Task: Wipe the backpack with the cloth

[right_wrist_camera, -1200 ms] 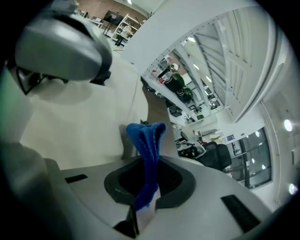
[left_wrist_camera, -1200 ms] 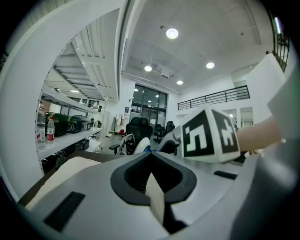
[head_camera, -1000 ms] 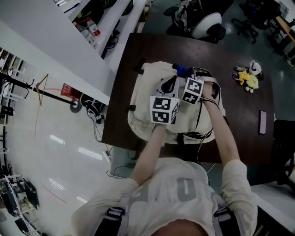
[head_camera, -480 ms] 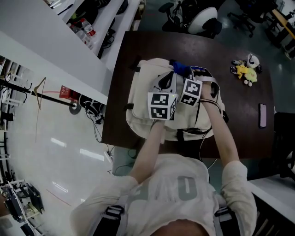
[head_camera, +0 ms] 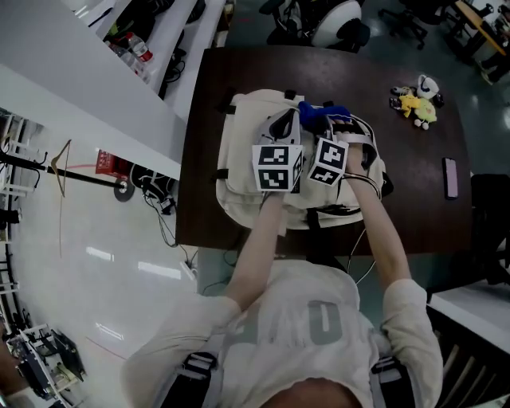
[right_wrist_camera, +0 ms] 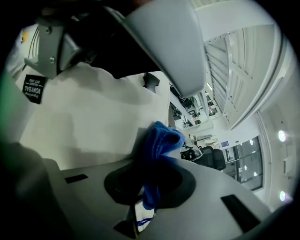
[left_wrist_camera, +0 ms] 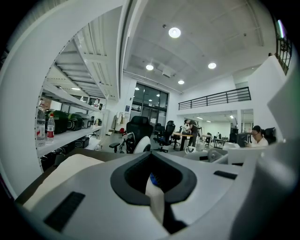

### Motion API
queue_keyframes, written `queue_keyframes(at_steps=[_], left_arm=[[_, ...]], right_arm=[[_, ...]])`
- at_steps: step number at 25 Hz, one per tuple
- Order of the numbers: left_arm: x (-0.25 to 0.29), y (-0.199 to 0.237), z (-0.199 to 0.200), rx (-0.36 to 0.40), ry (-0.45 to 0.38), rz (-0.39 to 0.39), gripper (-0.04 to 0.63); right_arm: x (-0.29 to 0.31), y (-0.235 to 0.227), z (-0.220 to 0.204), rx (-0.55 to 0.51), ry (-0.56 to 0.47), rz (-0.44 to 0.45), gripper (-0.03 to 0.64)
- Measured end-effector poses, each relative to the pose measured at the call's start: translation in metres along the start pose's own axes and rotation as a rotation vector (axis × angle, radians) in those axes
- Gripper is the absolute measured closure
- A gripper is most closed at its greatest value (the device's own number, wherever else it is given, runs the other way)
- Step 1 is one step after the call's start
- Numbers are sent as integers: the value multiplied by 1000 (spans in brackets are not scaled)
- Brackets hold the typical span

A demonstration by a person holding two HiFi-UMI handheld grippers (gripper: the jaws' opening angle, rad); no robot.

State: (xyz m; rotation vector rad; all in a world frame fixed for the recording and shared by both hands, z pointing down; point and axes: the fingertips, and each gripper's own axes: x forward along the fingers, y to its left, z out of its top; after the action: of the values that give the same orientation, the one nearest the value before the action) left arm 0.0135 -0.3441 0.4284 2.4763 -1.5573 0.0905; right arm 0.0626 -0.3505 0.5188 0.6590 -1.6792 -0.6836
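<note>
Reaching forward, both forearms lie side by side over the cream backpack (head_camera: 247, 151) on the bench (head_camera: 414, 175). Right gripper (right_wrist_camera: 145, 204) pinches the blue cloth (right_wrist_camera: 159, 140) against the backpack; left gripper (left_wrist_camera: 154, 201), jaws pressed together, sits just beside it. Placement matches a second ago, cloth barely shifted.

A dark brown worktop (head_camera: 414, 183) fills the middle. At 2 o'clock on it lie small soft toys (head_camera: 414, 100), yellow, white and black. A dark phone (head_camera: 451, 177) lies flat at 3 o'clock, near the edge. Office chairs (head_camera: 335, 20) stand at 12 o'clock. Bottles (head_camera: 137, 49) with red labels stand at 10 o'clock, by a white shelf (head_camera: 187, 40).
</note>
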Motion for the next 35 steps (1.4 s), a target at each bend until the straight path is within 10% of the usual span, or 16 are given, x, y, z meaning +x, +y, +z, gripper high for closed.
queue_keyframes(at_steps=[23,35], left_arm=[[-70,-20,6,2,-39,-50,592],[-147,-57,-73,25,66,38,592]], right_arm=[[-81,110,11,40,-4,69,577],[-121,189,16,40,-33,115,577]])
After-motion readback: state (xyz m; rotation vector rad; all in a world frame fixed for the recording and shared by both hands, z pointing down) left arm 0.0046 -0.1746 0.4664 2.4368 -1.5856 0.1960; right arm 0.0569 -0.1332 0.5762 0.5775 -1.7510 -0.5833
